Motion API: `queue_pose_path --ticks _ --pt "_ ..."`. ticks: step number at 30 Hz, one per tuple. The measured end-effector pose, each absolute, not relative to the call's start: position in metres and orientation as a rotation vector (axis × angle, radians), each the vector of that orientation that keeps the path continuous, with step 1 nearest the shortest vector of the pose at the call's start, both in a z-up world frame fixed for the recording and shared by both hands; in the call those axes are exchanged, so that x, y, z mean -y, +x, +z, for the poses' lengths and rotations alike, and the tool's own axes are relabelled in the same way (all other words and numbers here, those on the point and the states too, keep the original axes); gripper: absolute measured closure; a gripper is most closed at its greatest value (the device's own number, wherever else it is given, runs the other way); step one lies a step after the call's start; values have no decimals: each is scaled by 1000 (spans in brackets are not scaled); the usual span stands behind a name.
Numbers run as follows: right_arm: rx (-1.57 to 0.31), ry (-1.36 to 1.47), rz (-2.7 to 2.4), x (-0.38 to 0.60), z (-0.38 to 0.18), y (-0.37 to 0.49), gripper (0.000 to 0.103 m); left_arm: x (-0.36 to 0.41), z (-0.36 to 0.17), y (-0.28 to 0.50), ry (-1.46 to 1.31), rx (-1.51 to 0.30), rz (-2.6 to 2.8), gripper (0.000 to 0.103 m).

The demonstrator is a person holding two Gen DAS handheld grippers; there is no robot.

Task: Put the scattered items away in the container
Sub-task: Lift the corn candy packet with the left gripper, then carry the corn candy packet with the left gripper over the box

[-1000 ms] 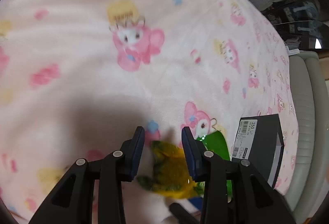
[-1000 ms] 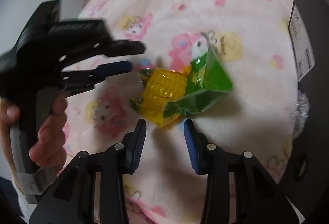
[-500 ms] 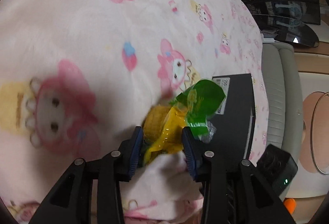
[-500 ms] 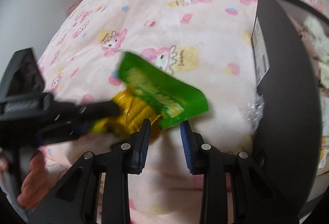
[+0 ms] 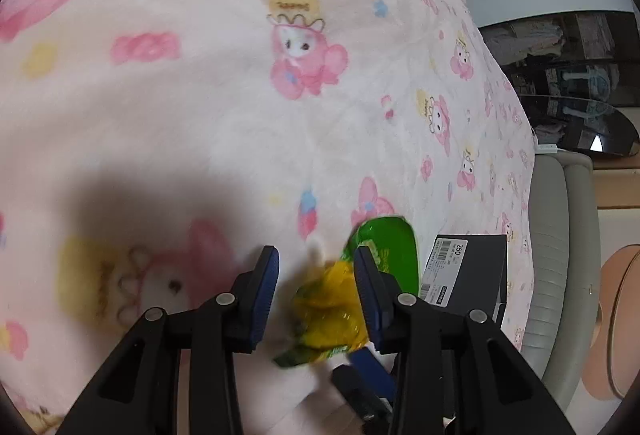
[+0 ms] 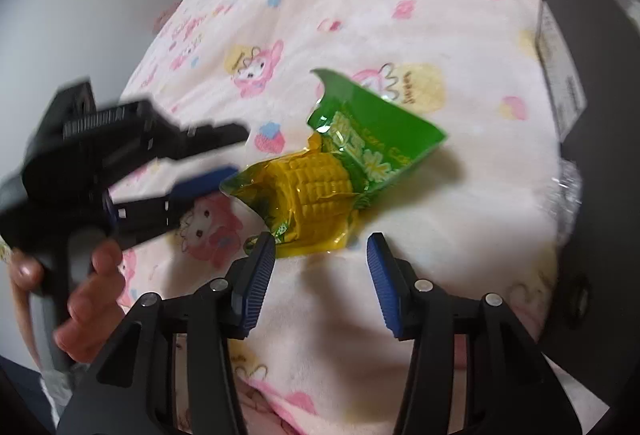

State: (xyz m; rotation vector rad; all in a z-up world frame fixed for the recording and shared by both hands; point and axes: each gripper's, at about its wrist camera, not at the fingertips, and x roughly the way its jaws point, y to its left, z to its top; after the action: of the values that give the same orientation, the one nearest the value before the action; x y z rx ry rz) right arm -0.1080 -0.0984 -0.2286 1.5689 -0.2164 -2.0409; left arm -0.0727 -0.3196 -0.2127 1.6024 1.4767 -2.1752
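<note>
Box point(image 5: 476, 271) stands beside corn packet point(image 6: 332, 179) on blanket point(image 5: 220, 95).

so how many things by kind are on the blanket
corn packs: 1
black boxes: 1
clear wrappers: 1
grippers, left and right: 2
total: 5

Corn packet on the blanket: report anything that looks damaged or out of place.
The green-and-yellow plastic corn packet has a jagged, torn-looking green top edge. It lies loose on the pink cartoon-print blanket, outside the black cardboard box, between the two open claws.
</note>
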Motion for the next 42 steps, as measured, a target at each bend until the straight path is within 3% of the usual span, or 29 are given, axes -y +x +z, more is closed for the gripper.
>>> queue_pose_path --ticks 7,11,15,16,18,20,23,25,26,27,31,42 --pt "209 1548 -2057 101 -232 -113 62 302 -229 -73 1756 -1491 -2156 69" --pt "210 1546 -2092 90 -221 -116 65 299 -228 -59 1782 -1600 -2145 69" --pt "161 1561 -2095 84 -216 -106 64 295 -221 -47 1756 -1813 -2194 72" --pt "154 1567 -2078 83 -217 -105 63 296 -220 -47 1739 -1814 -2200 72" --pt "160 1591 -2033 87 -226 -109 53 302 -223 -49 1712 -1767 -2166 72" --pt "183 1611 -2008 91 -233 -115 51 307 -232 -53 1699 -1726 -2103 72" --pt "242 1604 -1985 96 -240 -119 41 310 -240 -60 1697 -1723 -2058 65" --pt "250 1581 -2005 103 -245 -123 42 305 -247 -68 1727 -1737 -2034 65" --pt "224 1581 -2035 108 -246 -124 49 302 -248 -70 1742 -1746 -2031 65" --pt "203 1575 -2070 111 -245 -124 50 300 -246 -72 1747 -1728 -2052 64" --pt "228 1527 -2094 107 -230 -120 53 301 -224 -66 1716 -1722 -2178 65" --pt "222 1290 -2177 28 -121 -76 55 232 -118 -39 1665 -1761 -2606 65"
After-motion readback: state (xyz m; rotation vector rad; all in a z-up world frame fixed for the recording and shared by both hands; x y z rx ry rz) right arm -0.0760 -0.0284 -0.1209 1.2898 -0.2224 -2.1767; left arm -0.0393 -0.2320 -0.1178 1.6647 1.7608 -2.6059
